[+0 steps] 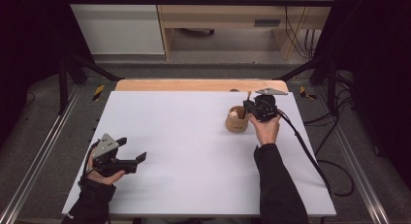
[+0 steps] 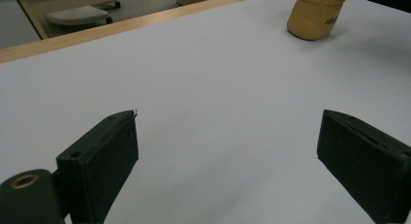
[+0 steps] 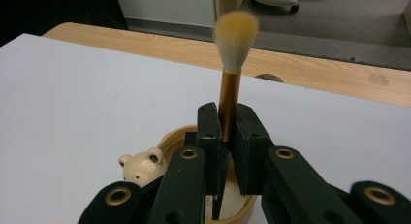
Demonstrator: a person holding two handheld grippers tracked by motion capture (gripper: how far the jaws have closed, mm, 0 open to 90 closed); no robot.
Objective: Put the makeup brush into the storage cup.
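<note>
— From the high view, where did everything sit around the wooden cup point(image 1: 237, 122)?

— The cup stood on the white table point(image 1: 194, 151), toward its far right part. The right gripper point(image 1: 251, 104) hovered just beside it, over its right rim, with the person's hand below. The left gripper point(image 1: 132, 152) lay well apart from the cup, near the table's near left edge, resting in the other hand.

— And the left gripper view?

— Its two black jaws stood wide apart with bare table between them, nothing held. The cup point(image 2: 316, 13) showed far off at the top right, well clear of the left gripper point(image 2: 228, 151).

— What about the right gripper view?

— There the right gripper point(image 3: 226, 132) was clamped on a brush point(image 3: 231, 78). The jaws pinched its orange-gold handle from both sides, directly above the cup point(image 3: 179, 136). The brush stood upright, its pale bristle tuft pointing up, above the jaws. A small cream bear figure point(image 3: 140, 167) sat at the cup's left rim, just beside the jaws. Whether the handle's lower end touched the cup's inside, I couldn't tell.
</note>
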